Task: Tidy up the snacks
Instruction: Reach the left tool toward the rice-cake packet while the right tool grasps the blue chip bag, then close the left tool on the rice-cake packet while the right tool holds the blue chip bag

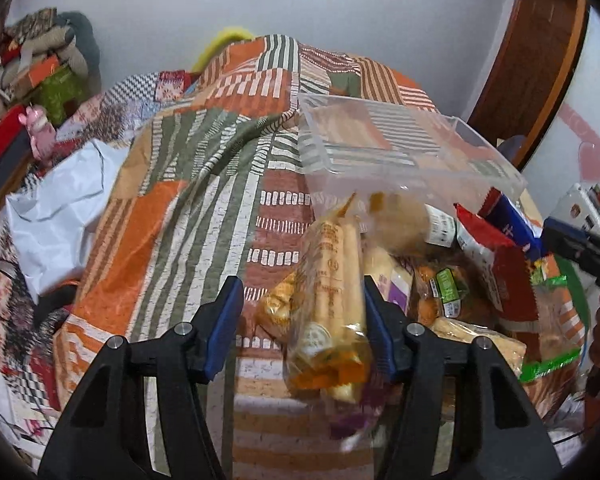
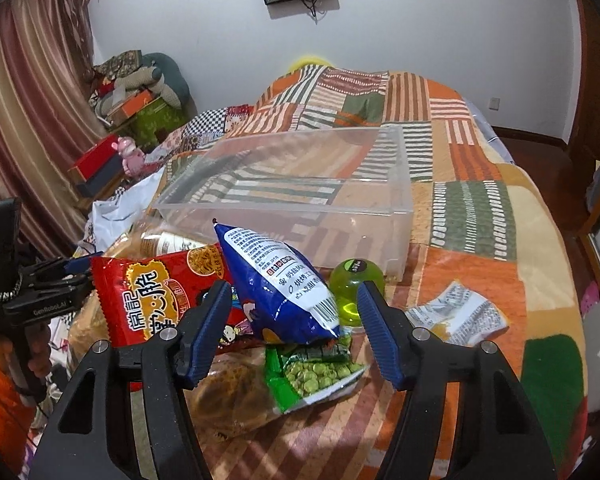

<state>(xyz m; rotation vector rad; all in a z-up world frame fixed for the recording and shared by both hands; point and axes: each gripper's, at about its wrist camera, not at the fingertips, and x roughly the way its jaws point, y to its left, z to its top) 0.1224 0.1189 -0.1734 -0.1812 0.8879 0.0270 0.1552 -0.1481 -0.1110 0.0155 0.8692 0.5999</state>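
A pile of snack packs lies on a patchwork bedspread before a clear plastic bin (image 2: 400,204), also in the left wrist view (image 1: 496,160). My left gripper (image 1: 302,320) is open; a clear bag of cream stick biscuits (image 1: 336,300) lies between its fingers, against the right pad. My right gripper (image 2: 292,328) is open around a blue snack bag (image 2: 284,292). Under it lie a green pea pack (image 2: 316,376) and a red noodle-snack pack (image 2: 152,300). A green jelly cup (image 2: 354,292) stands beside them.
A crumpled white wrapper (image 2: 456,312) lies right of the pile. White paper (image 1: 56,216) and boxes sit left of the bed. The left gripper (image 2: 32,300) shows in the right wrist view. A wall stands behind the bed.
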